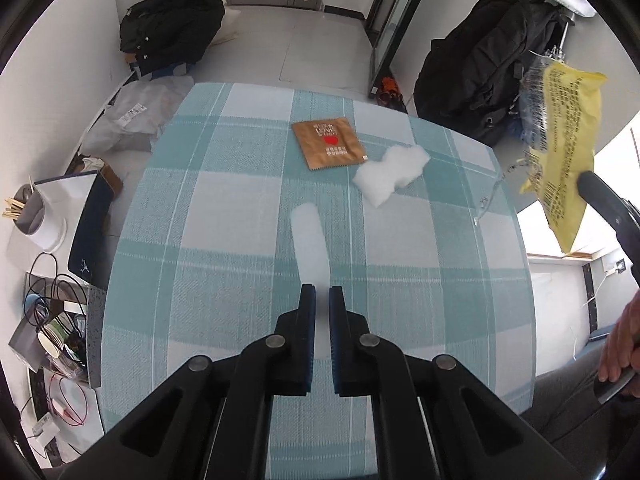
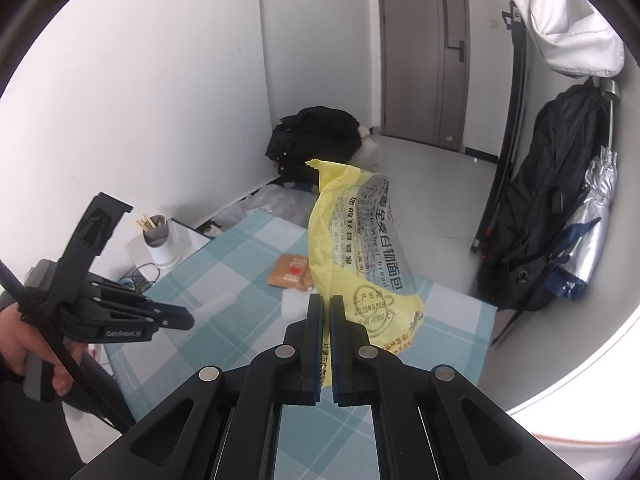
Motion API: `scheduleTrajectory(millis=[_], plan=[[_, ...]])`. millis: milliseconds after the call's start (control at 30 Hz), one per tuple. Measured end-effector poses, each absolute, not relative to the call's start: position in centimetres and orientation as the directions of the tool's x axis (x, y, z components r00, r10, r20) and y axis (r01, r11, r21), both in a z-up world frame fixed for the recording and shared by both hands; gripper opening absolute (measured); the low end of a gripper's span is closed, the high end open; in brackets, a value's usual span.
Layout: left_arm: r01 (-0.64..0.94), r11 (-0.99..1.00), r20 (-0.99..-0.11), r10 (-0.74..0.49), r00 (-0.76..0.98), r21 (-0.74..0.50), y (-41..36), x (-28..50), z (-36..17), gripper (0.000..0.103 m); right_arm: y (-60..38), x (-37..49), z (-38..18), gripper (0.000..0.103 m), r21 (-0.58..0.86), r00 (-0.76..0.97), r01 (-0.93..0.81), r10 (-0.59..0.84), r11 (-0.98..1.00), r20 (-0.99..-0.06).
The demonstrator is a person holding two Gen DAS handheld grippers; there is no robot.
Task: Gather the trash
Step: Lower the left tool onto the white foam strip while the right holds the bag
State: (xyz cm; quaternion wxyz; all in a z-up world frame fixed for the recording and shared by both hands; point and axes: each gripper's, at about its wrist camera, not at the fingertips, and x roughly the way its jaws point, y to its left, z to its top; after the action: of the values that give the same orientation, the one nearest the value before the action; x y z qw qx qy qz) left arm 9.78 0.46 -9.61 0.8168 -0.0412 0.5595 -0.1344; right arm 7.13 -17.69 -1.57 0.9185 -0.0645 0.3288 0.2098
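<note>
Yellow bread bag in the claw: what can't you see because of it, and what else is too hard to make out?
- Right wrist view: the yellow bread bag hides part of the brown packet and most of the white foam piece.
- Left wrist view: the brown packet's small print is too tiny to read.
- Left wrist view: the right claw is mostly behind the bag.

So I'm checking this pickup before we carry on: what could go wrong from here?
1. The right gripper pinches only the edge of the yellow bread wrapper, so the thin film might slip free.
2. The hanging wrapper hides part of the brown sachet in the right wrist view.
3. The white foam piece looks light; a closing left gripper might push it along the checked tablecloth.
</note>
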Motion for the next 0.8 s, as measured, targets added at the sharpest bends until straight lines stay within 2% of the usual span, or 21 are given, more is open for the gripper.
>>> scheduleTrajectory(millis=[167,233,367,400,433,467,533,633,800], plan=[[0.206,0.949,-0.911,-0.291,0.294,-0.237,0.9,8.3,-10.7,0.005,-17.1,6.0,-2.2,0.002,0.052,0.683,-0.396,0.333,0.917,-0.650],[0.183,0.961,-0.929,-0.251,0.270,-0.207,1.2,8.1,-11.5,0.007,-17.0,5.4,-2.3,0.002,0.072,0.679,-0.387,0.337,0.919,-0.652],[0.166,0.962,-0.933,-0.255,0.256,-0.217,2.0,8.1,-12.3,0.007,-16.1,4.2,-2.9,0.003,0.031,0.682,-0.388,0.310,0.921,-0.662],[0.162,0.963,-0.936,-0.253,0.246,-0.217,2.0,8.3,-12.5,0.010,-15.9,4.0,-3.1,0.003,0.024,0.680,-0.388,0.304,0.921,-0.668],[0.157,0.965,-0.942,-0.242,0.231,-0.209,2.1,8.5,-12.7,0.023,-15.8,3.9,-3.3,0.003,0.024,0.675,-0.387,0.301,0.922,-0.673],[0.148,0.969,-0.950,-0.227,0.213,-0.198,2.1,8.8,-13.0,0.041,-15.8,3.8,-3.4,0.003,0.026,0.673,-0.385,0.300,0.922,-0.676],[0.130,0.969,-0.945,-0.237,0.225,-0.211,2.4,9.0,-13.0,0.053,-15.8,3.6,-3.6,0.003,0.026,0.673,-0.378,0.294,0.925,-0.679],[0.113,0.971,-0.943,-0.233,0.236,-0.212,2.4,9.4,-12.9,0.062,-15.8,3.5,-3.5,0.003,0.029,0.677,-0.370,0.291,0.929,-0.676],[0.154,0.968,-0.944,-0.231,0.236,-0.198,1.3,9.4,-12.9,0.062,-15.8,3.3,-3.4,0.003,0.029,0.687,-0.354,0.281,0.935,-0.670]])
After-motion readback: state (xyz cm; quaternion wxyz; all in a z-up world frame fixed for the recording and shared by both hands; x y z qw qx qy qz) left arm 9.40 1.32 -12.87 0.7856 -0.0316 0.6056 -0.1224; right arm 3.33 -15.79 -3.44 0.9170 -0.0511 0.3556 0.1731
